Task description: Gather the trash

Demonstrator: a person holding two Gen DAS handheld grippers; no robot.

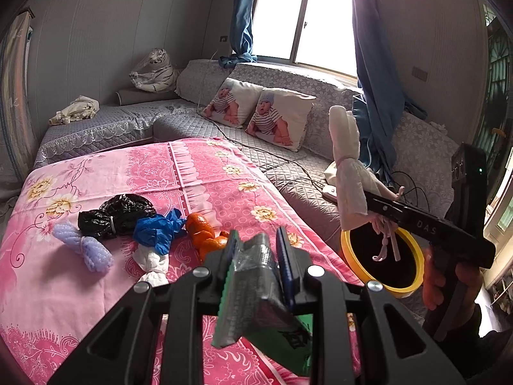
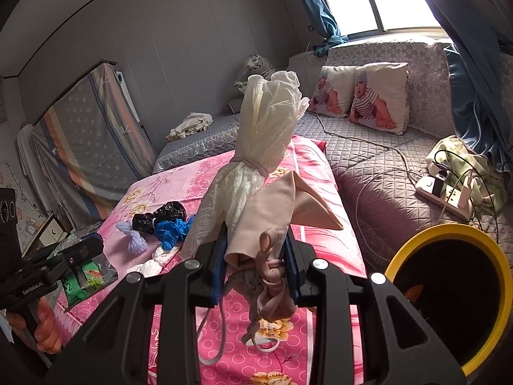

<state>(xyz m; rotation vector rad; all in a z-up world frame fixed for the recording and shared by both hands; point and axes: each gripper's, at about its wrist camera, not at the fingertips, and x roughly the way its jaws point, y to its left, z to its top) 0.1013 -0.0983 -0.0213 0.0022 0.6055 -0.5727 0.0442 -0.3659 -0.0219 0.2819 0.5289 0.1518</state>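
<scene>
Both tongs loaded beside the yellow-rimmed bin

The left tongs (image 1: 256, 250) are clamped on a silvery green wrapper (image 1: 256, 292); the right tongs (image 2: 256, 260) pinch a tied white-and-beige bundle (image 2: 263, 147). The bin (image 2: 449, 292) sits at four o'clock in the right wrist view, more trash (image 1: 128, 224) at nine o'clock on the pink surface (image 1: 224, 179).

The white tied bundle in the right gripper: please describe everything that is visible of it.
The white tied bundle looks like thin, embossed paper or plastic, crumpled and cinched around its middle with a pink band. It stands nearly upright above the pink bedspread, flaring at the top. The right gripper is shut on its lower end together with a beige face mask. It touches nothing else.
</scene>
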